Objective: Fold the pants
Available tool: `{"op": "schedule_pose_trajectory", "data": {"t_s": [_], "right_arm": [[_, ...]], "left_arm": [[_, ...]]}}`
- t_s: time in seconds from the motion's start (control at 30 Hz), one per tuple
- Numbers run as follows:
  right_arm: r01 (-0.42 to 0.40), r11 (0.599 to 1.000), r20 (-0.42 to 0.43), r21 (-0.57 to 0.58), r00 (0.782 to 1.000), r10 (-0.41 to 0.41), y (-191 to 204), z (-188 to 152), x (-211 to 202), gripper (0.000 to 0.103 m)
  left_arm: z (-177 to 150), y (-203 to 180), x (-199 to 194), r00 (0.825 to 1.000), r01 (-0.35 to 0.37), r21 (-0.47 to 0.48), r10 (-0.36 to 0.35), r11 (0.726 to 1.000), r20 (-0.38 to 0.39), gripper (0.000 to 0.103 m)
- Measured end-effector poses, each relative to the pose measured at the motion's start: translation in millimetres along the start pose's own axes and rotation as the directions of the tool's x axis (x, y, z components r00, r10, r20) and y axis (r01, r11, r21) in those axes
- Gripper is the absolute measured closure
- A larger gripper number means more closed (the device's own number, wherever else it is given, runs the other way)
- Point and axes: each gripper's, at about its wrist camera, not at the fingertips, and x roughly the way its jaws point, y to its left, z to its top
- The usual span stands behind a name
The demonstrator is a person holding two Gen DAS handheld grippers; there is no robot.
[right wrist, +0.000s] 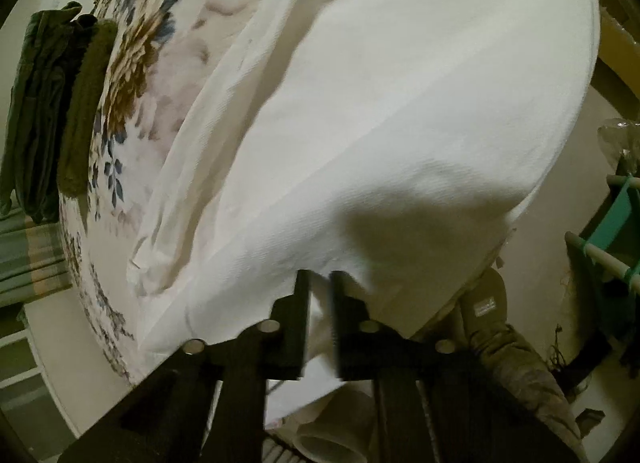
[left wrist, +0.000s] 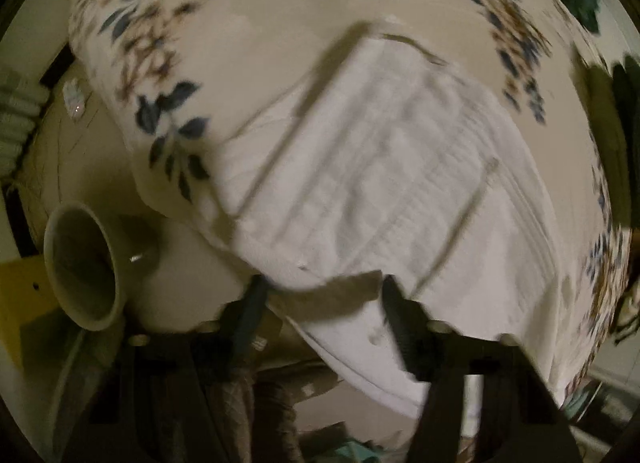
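Right at bed edge [right wrist: 100,295], white pants [right wrist: 400,123]

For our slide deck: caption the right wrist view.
Right gripper pinches white pants on floral bedspread.

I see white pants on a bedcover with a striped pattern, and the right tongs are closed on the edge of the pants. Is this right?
Not quite. The bedcover has a flower pattern, not stripes; the right wrist view shows the blooms and leaves beside the white pants. The rest holds: the right tongs are closed on the edge of the pants.
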Motion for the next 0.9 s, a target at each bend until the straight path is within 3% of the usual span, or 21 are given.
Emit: {"op": "schedule_pose_trajectory", "data": {"t_s": [0.03,0.13,0.23,0.37,0.6,0.77,0.83,0.9], "right_arm": [[0.007,1.0,0.014,-0.007,1.0,-0.007,4,-2,0,0.099],[0.035,0.998,0.044,-0.048,0.998,-0.033,13,-9,-5,0.102],[0.057,0.997,0.066,-0.06,0.996,-0.053,15,-18,-14,0.103],[0.068,0.996,0.07,-0.054,0.995,-0.064,7,-31,-33,0.103],[0.154,0.987,0.051,-0.041,0.987,-0.152,-29,-46,-38,0.103],[0.122,0.99,-0.035,-0.069,0.992,-0.125,-35,-42,-29,0.101],[0.126,0.981,-0.055,-0.147,0.989,-0.135,-17,-42,-31,0.09],[0.116,0.971,-0.064,-0.208,0.989,-0.132,6,-44,-31,0.051]], "left_arm": [[0,8,-2,1.0,-0.009,-0.021,0.009,1.0,0.016,0.082],[-3,22,-14,0.997,0.049,-0.01,-0.049,0.999,0.066,0.086],[-9,26,-31,0.992,0.049,0.059,-0.056,0.997,0.115,0.087],[-5,41,-49,0.988,0.07,0.071,-0.079,0.995,0.132,0.088],[7,36,-37,0.994,0.056,0.087,-0.064,0.995,0.088,0.088],[10,37,-28,0.998,0.048,0.086,-0.051,0.995,0.036,0.084],[6,30,-39,0.998,0.038,0.113,-0.043,0.993,0.04,0.081],[-2,16,-57,0.998,-0.03,0.17,0.02,0.985,0.062,0.079]]}}
